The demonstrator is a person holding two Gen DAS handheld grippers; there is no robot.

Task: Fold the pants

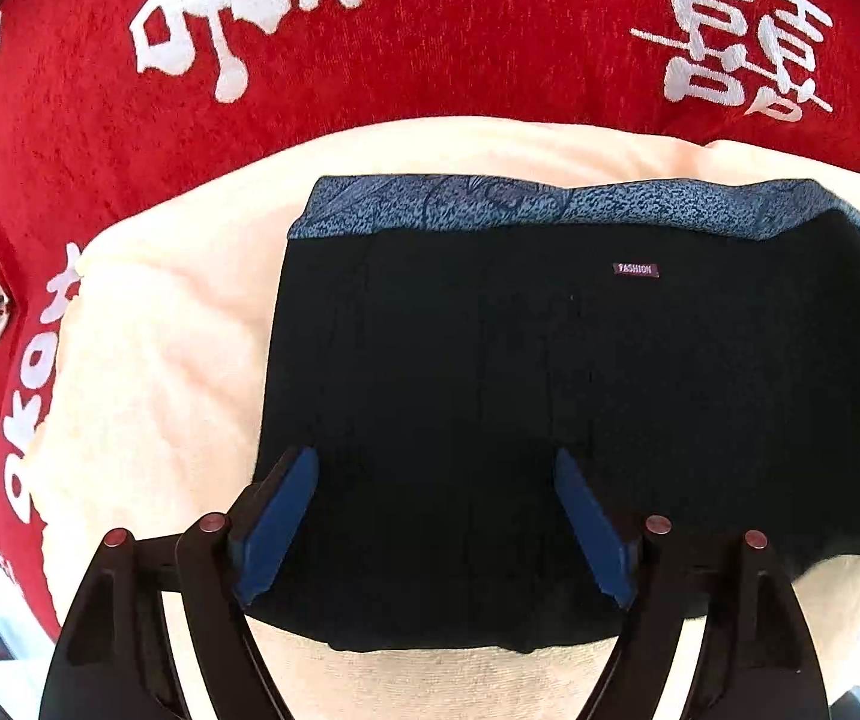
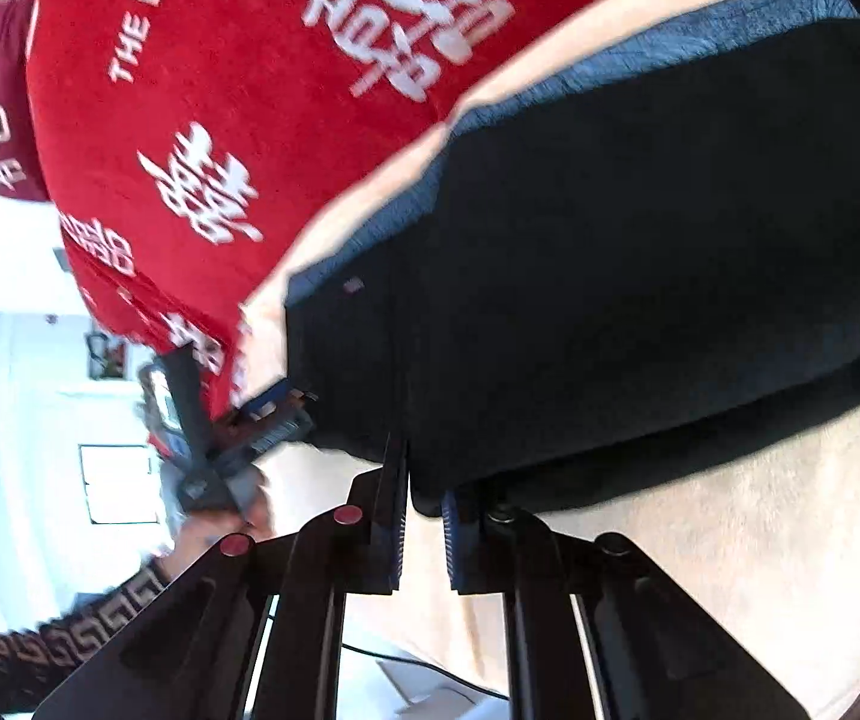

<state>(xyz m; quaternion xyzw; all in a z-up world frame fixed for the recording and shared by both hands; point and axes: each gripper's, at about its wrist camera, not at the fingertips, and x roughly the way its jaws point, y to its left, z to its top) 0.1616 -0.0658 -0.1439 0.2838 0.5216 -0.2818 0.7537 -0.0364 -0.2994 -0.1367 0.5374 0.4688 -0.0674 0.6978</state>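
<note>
Your left gripper (image 1: 436, 516) points steeply down over the near part of the pants (image 1: 550, 408), its two blue pads (image 1: 276, 525) spread wide apart above the black cloth and clasping nothing. In the right wrist view that same tool sits at the left corner of the pants, with your left hand (image 2: 219, 516) wrapped round its handle and a dark patterned sleeve (image 2: 69, 630) trailing behind it.

Your right gripper (image 2: 423, 480) comes in at a slant to the near edge of the pants. The picture is blurred, but the fingers stand nearly together with the black hem right at their tips, so it looks like a pinch on that edge; I cannot make out how much cloth is caught.

The pants lie folded into a flat black block on the cream blanket (image 1: 147, 360), with the blue patterned waistband (image 1: 520, 204) along the far side and a small label (image 1: 635, 269) just below it. Beyond the waistband, past a strip of blanket, lies a red cloth (image 1: 430, 48) with white lettering.
</note>
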